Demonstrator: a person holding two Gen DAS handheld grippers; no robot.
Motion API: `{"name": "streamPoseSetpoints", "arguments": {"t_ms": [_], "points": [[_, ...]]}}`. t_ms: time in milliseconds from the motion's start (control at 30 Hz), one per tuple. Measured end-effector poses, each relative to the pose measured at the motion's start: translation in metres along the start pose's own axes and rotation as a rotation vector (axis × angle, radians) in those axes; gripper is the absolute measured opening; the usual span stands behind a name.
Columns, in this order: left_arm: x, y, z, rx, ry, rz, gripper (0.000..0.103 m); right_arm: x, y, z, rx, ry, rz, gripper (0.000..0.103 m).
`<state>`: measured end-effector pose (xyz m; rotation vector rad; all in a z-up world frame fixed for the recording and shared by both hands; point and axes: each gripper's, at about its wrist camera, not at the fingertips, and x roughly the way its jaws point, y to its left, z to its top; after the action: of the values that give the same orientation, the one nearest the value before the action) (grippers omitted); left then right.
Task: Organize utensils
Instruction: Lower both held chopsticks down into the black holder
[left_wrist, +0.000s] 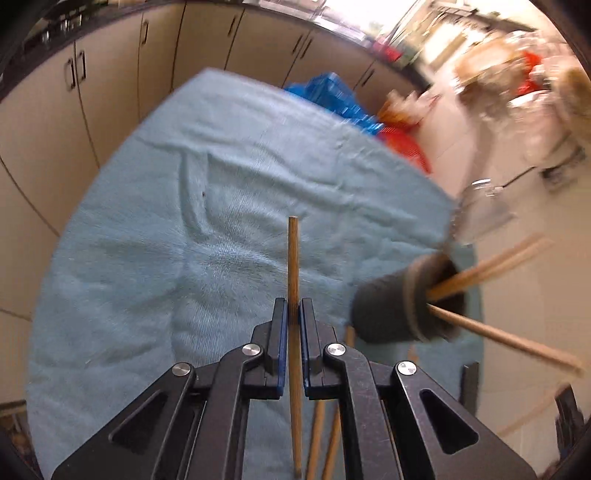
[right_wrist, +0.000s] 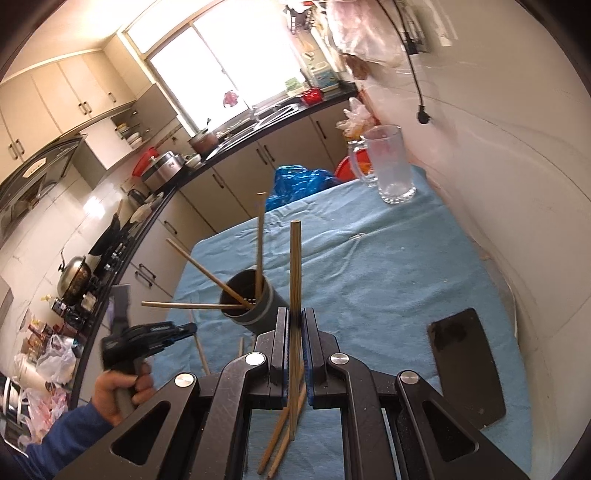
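The left wrist view is smeared on its right side, so the dark holder (left_wrist: 406, 306) and the chopsticks (left_wrist: 491, 258) poking from it look soft, and the clutter beyond cannot be made out. Both held sticks run down behind the fingers, lower ends cut off or hidden.

The left gripper (left_wrist: 294, 314) is clamped narrowly on a single chopstick (left_wrist: 293, 258) standing upright above the blue cloth (left_wrist: 147, 258). The right gripper (right_wrist: 294, 325) is likewise pinched tight on another chopstick (right_wrist: 295, 266), just beside the holder (right_wrist: 255, 302), with loose sticks (right_wrist: 280, 435) lying on the cloth below
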<state>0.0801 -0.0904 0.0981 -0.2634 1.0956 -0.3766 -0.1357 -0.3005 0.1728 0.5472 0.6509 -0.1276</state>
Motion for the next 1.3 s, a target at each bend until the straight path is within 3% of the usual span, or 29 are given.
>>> {"name": "streamPoseSetpoints", "arguments": {"t_ms": [333, 633, 1033, 1300], "points": [[-0.100, -0.043, -0.025, 0.108, -0.184, -0.092, 0.006, 0.008, 0.022, 0.007, -0.056, -0.009, 0.080, 0.007], [-0.146, -0.084, -0.016, 0.171, -0.272, -0.128, 0.006, -0.001, 0.027, 0.017, -0.073, -0.051, 0.103, 0.007], [-0.145, -0.125, 0.024, 0.269, -0.364, -0.094, 0.006, -0.008, 0.030, 0.032, -0.073, -0.087, 0.099, 0.007], [-0.124, -0.134, 0.053, 0.291, -0.366, -0.096, 0.006, -0.002, 0.040, 0.051, -0.073, -0.127, 0.088, 0.007]]}}
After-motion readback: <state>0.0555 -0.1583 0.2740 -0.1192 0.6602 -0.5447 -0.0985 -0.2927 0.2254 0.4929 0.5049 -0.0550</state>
